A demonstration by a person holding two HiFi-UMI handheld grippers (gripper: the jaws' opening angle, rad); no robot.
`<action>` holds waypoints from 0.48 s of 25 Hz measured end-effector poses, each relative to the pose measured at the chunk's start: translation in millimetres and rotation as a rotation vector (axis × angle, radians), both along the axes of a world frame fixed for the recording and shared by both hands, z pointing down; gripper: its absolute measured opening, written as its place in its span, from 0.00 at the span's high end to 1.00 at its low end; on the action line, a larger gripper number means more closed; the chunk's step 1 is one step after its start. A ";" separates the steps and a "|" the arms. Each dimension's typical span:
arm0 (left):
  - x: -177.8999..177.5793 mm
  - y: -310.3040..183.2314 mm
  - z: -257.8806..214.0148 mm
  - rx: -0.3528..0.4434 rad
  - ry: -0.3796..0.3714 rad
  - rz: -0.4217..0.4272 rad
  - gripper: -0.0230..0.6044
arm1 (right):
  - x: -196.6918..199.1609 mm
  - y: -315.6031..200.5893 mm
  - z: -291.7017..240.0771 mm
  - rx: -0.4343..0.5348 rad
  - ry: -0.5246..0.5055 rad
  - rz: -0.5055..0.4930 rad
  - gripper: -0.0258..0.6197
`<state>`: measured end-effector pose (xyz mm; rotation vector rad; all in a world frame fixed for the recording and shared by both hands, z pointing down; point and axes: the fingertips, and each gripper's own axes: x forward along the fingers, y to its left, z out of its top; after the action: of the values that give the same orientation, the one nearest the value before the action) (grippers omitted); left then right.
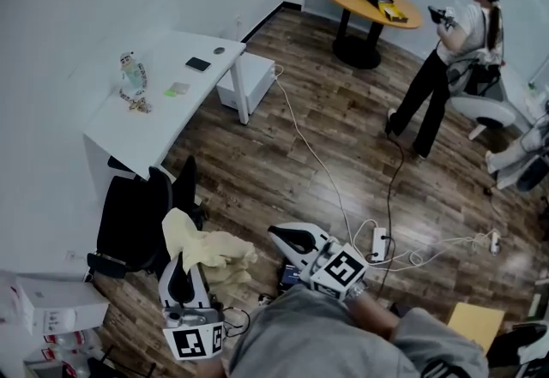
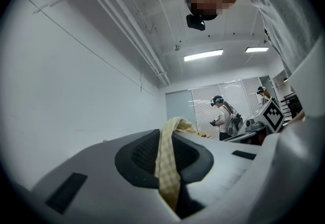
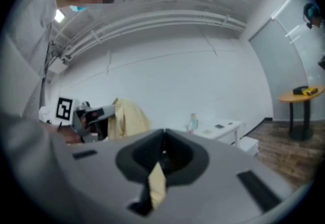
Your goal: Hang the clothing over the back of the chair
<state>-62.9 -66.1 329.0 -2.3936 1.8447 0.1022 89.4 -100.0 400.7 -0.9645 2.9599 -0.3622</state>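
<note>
Yellow clothing [image 1: 206, 249] gripped by both claws, just beside the black chair [image 1: 129, 218]
Left claw [image 1: 180, 265] and right claw [image 1: 279, 236] are each closed on a fold; the cloth bunches between them, nearer the left claw

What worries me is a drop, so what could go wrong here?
1. The right claw pinches only a small corner of the pale yellow checked fabric garment; it could slip out.
2. It hangs bunched beside the left claw, so may land crumpled on the black office chair.
3. White floor cables nearby: tripping risk.
</note>
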 end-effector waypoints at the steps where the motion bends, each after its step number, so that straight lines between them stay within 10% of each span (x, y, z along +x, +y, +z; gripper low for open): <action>1: 1.6 -2.5 -1.1 0.001 -0.004 -0.009 0.87 | 1.3 -3.5 0.1 0.001 -0.004 -0.010 0.91; 12: 3.2 -27.9 -8.7 0.023 -0.013 -0.047 0.87 | 2.8 -31.5 10.2 -0.021 0.021 -0.066 0.91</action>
<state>-59.7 -94.0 320.3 -2.3282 1.8823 0.1030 92.3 -131.5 411.0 -0.8797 3.0182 -0.3883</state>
